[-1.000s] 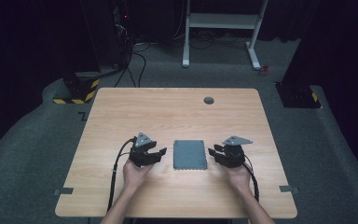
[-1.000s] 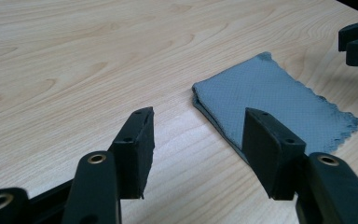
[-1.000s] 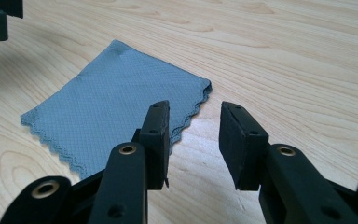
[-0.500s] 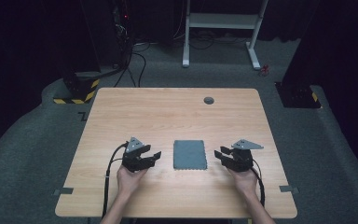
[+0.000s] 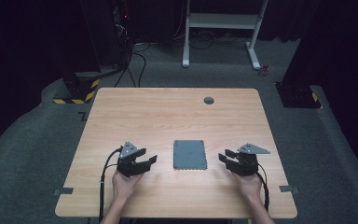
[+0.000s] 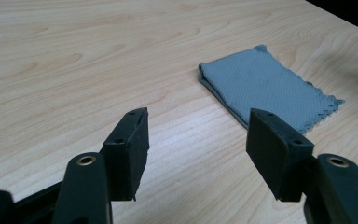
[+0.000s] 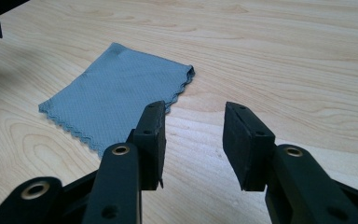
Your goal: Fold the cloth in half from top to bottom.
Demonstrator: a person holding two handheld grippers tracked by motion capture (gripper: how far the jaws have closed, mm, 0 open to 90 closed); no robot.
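A grey cloth (image 5: 189, 154), folded into a flat rectangle, lies on the wooden table (image 5: 168, 116) near its front. In the gripper views the cloth (image 6: 270, 91) (image 7: 116, 93) lies ahead of the jaws and untouched. My left gripper (image 5: 147, 161) (image 6: 198, 128) is held low to the cloth's left, pointing at it. To the cloth's right, my right gripper (image 5: 224, 157) (image 7: 193, 121) points back toward it. Both are open; their jaws have just been opening with nothing between them.
A small dark round disc (image 5: 209, 100) sits in the tabletop near the far edge. Behind the table stand a white frame (image 5: 221, 21) and black stands with cables on the grey floor. A cable trails from each gripper over the front edge.
Both grippers have drawn away from the cloth's sides, the left one leftward and the right one rightward. The cloth has stayed flat in place.
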